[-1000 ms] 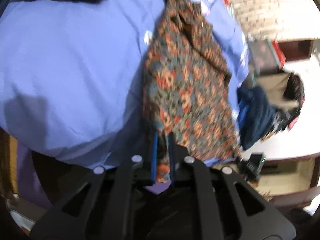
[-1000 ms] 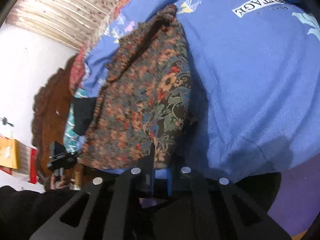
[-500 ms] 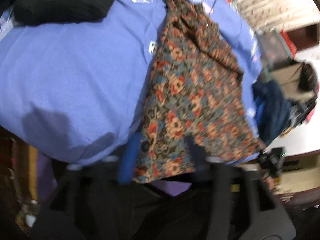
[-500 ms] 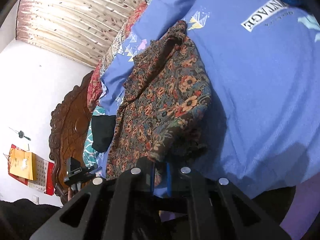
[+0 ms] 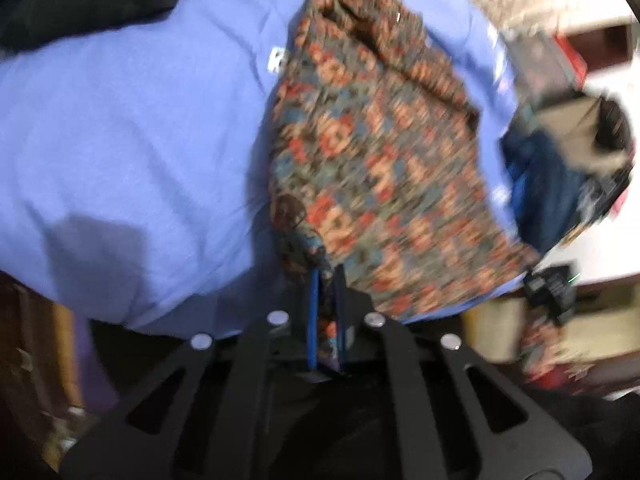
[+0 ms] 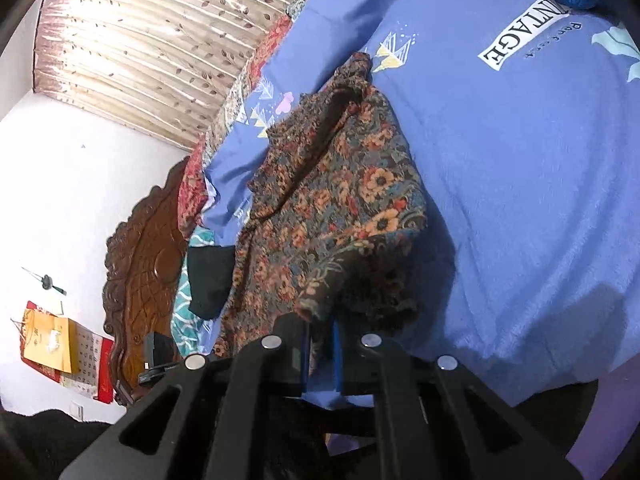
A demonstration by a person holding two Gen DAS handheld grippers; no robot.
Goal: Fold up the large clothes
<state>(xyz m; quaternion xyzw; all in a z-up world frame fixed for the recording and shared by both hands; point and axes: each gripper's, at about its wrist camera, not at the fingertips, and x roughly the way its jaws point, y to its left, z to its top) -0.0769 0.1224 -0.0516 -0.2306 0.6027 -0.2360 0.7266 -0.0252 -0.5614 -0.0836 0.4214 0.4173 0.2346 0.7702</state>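
Both our grippers, left (image 5: 326, 280) and right (image 6: 320, 328), pinch the floral garment (image 5: 380, 168); left jaws just re-closed, thin hold might slip.

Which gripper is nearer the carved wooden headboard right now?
Right, as far as these views tell. The headboard shows only in the right wrist view, left of the right gripper, which pinches the floral garment. The left gripper, just closed on that garment, faces a table side.

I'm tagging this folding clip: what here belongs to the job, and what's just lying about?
In the job:
- brown floral-patterned garment
- left gripper, jaws just closed on its edge
- right gripper, clamped on its corner

Lying about:
- blue printed bedsheet
- carved wooden headboard
- black cloth
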